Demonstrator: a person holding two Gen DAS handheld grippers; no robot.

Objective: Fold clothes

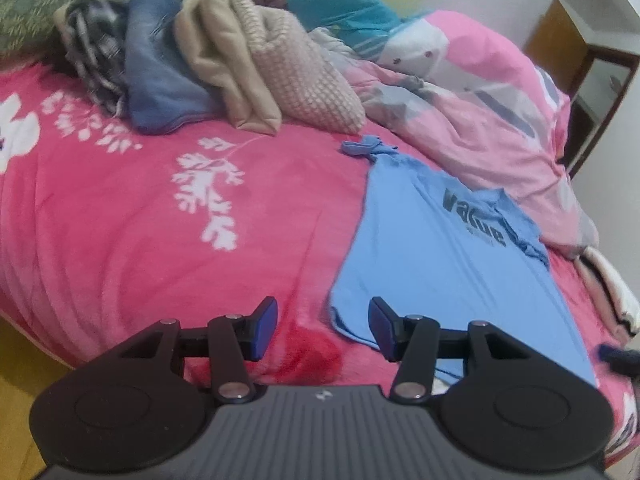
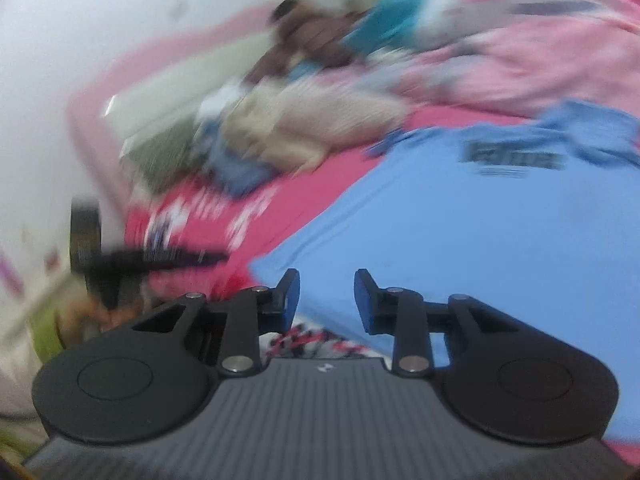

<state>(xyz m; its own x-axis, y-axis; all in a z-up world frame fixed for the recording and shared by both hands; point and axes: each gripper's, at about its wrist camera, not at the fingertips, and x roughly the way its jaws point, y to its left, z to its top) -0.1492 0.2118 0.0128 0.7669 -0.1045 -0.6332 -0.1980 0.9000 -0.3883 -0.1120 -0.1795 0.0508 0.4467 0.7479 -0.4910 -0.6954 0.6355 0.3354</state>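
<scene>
While the light blue T-shirt (image 1: 432, 264) is lying spread flat on the pink floral blanket (image 1: 160, 208) covering the bed, both tools are hovering at its near hem. The left hand-held gripper (image 1: 323, 328) is standing released, its blue pads (image 1: 266, 326) parted over the shirt's lower left corner, gripping nothing. The right hand-held gripper (image 2: 327, 300) is likewise gaping wide above the blue fabric (image 2: 480, 240), empty, in a badly blurred view. Behind, a pile of folded clothes (image 1: 208, 64) is sitting against the pillow, and a crumpled pink duvet (image 1: 480, 112) is lying just beside the shirt's far edge.
</scene>
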